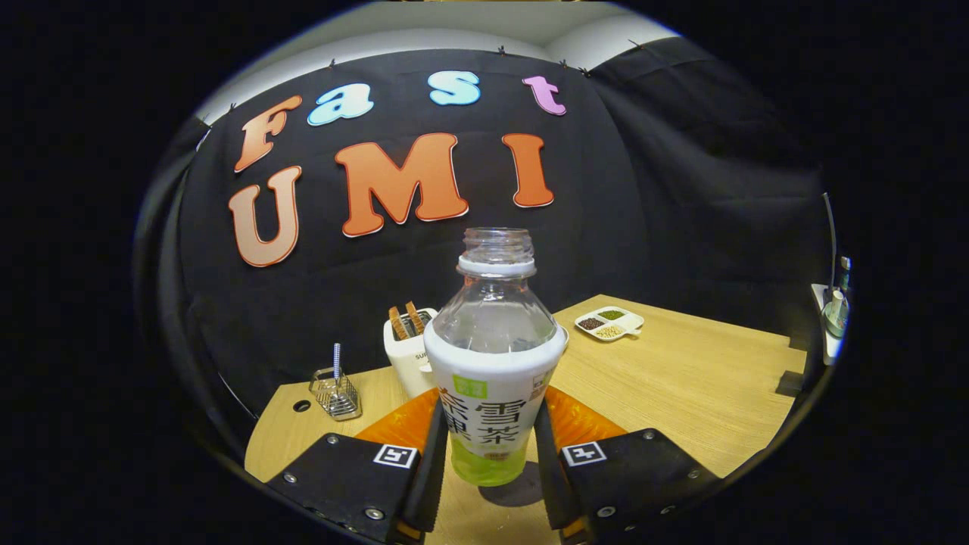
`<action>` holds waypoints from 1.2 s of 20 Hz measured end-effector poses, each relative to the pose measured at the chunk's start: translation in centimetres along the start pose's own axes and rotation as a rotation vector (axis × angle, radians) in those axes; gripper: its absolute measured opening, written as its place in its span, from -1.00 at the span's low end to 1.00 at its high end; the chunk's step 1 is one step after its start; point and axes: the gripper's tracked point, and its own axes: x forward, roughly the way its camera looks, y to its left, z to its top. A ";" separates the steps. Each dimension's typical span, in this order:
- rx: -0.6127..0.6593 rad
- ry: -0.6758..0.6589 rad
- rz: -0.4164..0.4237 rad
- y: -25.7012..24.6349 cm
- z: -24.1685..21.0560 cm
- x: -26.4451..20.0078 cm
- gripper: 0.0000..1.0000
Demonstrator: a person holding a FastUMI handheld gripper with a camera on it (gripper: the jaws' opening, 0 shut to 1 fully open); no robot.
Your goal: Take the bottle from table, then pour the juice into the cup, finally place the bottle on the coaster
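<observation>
The wooden surface (681,371) carries everything, and on it stands the bottle (492,363), upright and without a cap, between the two fingers of the tongs (488,462). The fingers press on the label from both sides, so the tongs are clamped on the bottle low on its body. Under the bottle lies an orange mat (579,420); whether this is the coaster I cannot tell.

For the step in hand, I judge the grip should stay firm and the bottle vertical while it goes up, because the mouth is open and the liquid can spill. The bottle is clear plastic with a white ring at the neck, a white label, and a little green juice at the bottom. Behind it are a white toaster (405,348), a divided dish (609,323) and a small wire holder (335,393).
</observation>
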 end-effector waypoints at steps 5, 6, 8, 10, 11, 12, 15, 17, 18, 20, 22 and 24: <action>-0.113 0.056 -0.015 0.1 -4.8 2.8 0.10; -0.147 0.059 -0.027 -0.1 -5.2 3.1 0.10; -0.161 0.078 -0.021 0.0 -6.3 3.4 0.11; -0.149 0.094 -0.015 0.0 -7.4 3.5 0.11; -0.154 0.101 -0.022 -0.3 -8.0 3.7 0.11; -0.161 0.105 -0.021 -0.5 -8.4 3.7 0.13; -0.169 0.115 -0.032 -0.9 -9.2 3.7 0.20; -0.178 0.124 -0.027 -0.7 -9.5 3.6 0.23; -0.183 0.126 -0.025 -0.5 -9.5 3.4 0.24; -0.188 0.129 -0.018 -0.4 -9.5 3.0 0.27; -0.194 0.114 -0.020 -0.4 -8.9 2.6 0.30; -0.193 0.085 -0.039 -0.8 -7.9 1.8 0.43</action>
